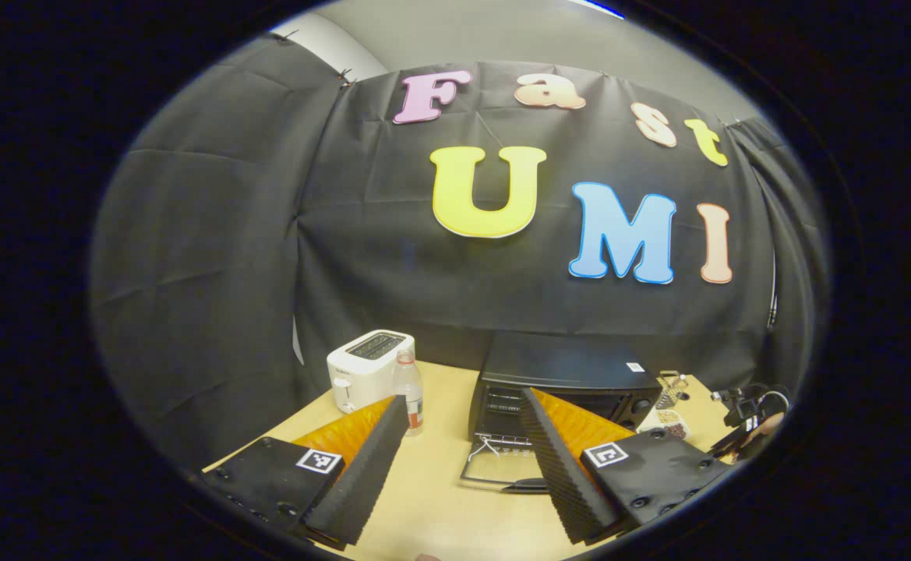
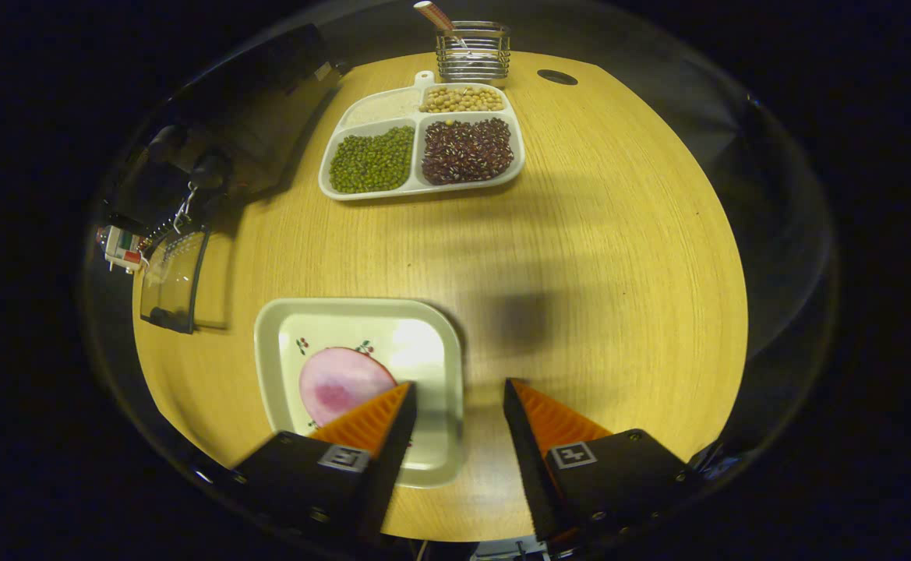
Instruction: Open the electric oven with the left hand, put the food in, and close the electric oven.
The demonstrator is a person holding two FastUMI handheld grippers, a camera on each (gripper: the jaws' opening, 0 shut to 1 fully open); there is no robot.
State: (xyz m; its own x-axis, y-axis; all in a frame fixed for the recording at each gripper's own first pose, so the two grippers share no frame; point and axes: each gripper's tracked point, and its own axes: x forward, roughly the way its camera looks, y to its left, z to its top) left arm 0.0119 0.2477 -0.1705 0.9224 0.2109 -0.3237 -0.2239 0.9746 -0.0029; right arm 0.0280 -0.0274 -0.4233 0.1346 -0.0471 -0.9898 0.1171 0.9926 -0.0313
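Oven [image 1: 564,382]: sat at 1 o'clock from the left gripper [image 1: 463,460], door [image 1: 502,467] already down flat on the table [image 1: 439,514].
Left gripper: jaws wide, holding nothing, hanging clear in front of the door.
Food [image 2: 342,384]: pink slice on a plate [image 2: 424,343], at 11 o'clock from the right gripper [image 2: 455,436].
Right gripper: jaws wide, empty, straddling the plate's right rim from above.
Oven from the right gripper view: at 10 o'clock, door [image 2: 171,280] open.
Step in hand: judged to be taking up the plate.
Doing it well: pinch the rim squarely, keep the plate level so the slice would not slide, then carry it toward 10 o'clock, passing above the lowered door.
Bystanders: toaster [image 1: 365,366], bottle [image 1: 410,389], bean tray [image 2: 424,140].
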